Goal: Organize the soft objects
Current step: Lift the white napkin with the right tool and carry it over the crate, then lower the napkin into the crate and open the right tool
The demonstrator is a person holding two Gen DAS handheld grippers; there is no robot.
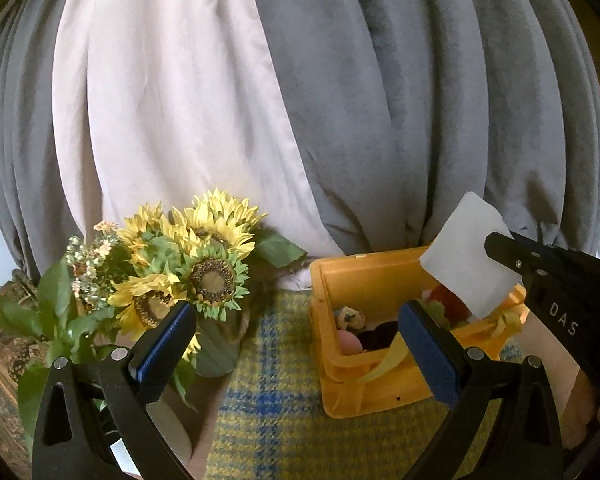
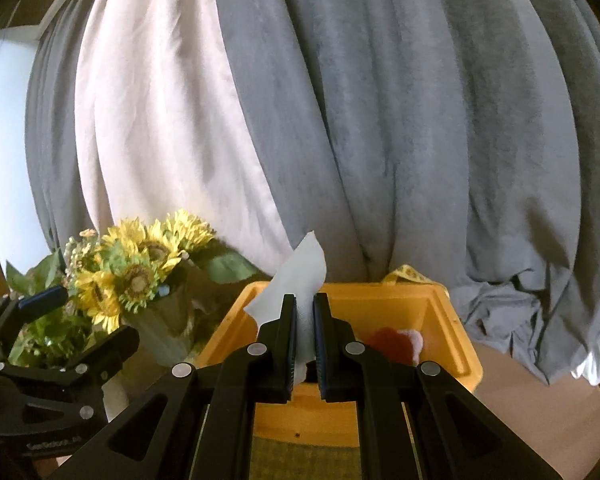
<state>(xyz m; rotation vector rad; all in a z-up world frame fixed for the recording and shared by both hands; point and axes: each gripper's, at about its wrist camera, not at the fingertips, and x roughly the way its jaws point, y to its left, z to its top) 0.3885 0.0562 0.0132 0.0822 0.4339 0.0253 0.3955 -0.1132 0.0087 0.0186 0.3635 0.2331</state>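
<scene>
A yellow plastic bin (image 1: 364, 276) stands on a yellow-and-blue plaid cloth (image 1: 276, 412) and holds several soft toys, among them a pink one (image 1: 348, 342) and a red one (image 2: 392, 344). My right gripper (image 2: 304, 320) is shut on a white sponge sheet (image 2: 296, 276) and holds it above the bin (image 2: 452, 320). The sheet (image 1: 468, 252) and the right gripper (image 1: 500, 248) also show in the left wrist view. My left gripper (image 1: 296, 340) is open and empty, in front of the bin's left side.
A bunch of artificial sunflowers (image 1: 188, 264) in a green vase (image 1: 216, 352) stands left of the bin. Grey curtains (image 1: 440, 100) and a white curtain (image 1: 160, 92) hang behind. A wooden surface (image 2: 540, 420) lies at the right.
</scene>
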